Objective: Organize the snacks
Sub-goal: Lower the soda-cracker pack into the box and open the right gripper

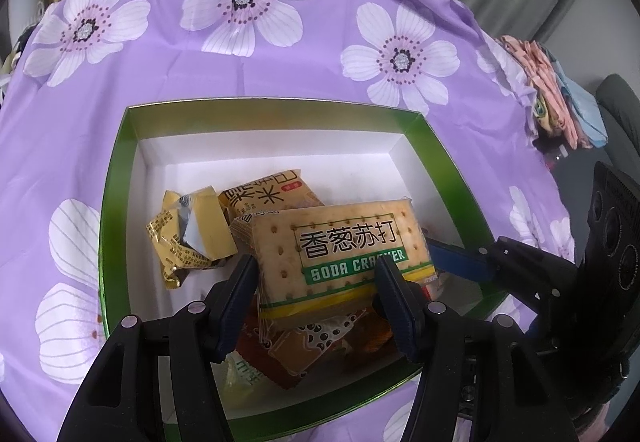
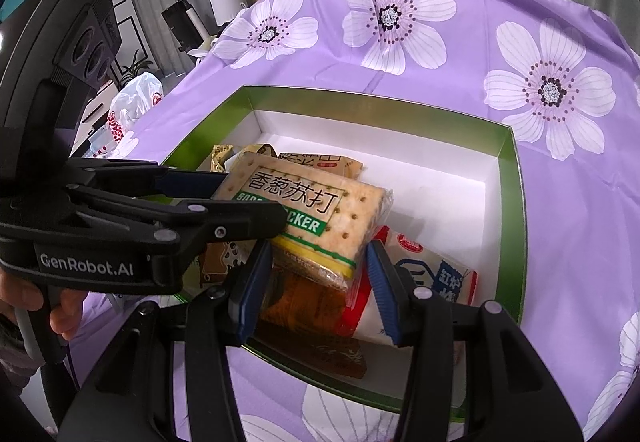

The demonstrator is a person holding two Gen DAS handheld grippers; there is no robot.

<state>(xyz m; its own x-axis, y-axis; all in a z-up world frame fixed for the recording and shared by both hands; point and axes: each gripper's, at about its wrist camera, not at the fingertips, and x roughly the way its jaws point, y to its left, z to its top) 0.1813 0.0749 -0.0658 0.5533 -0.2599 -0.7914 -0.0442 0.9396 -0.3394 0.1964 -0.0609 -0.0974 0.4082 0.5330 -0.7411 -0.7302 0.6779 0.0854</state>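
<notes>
The cracker pack, printed "SODA CRACKER", is held above the snack pile inside the green box, its printed face up and tilted toward the left wrist camera. In that view its long axis runs left to right, the text reading upright; in the right wrist view the same axis slants from far left to near right.

The left tool pinches the pack across its near long edge, one blue pad at the pack's left side, the other on the word "CRACKER". In the right wrist view this tool comes in from the left, its fingers closed on the pack's near-left part.

The right tool stands spread just near of the pack's near corner, a pad on either side. Whether the pads touch the wrapper I cannot tell. Between and under its fingers lie an orange packet and a white packet with red and blue print.

Under the pack sit more snacks: a crumpled gold wrapper to the left, a tan packet behind it, brown ones beneath. The far half of the box's white floor is bare.

The box rests on a worktop under a purple flowered cloth. A hand grips the left tool's handle.
</notes>
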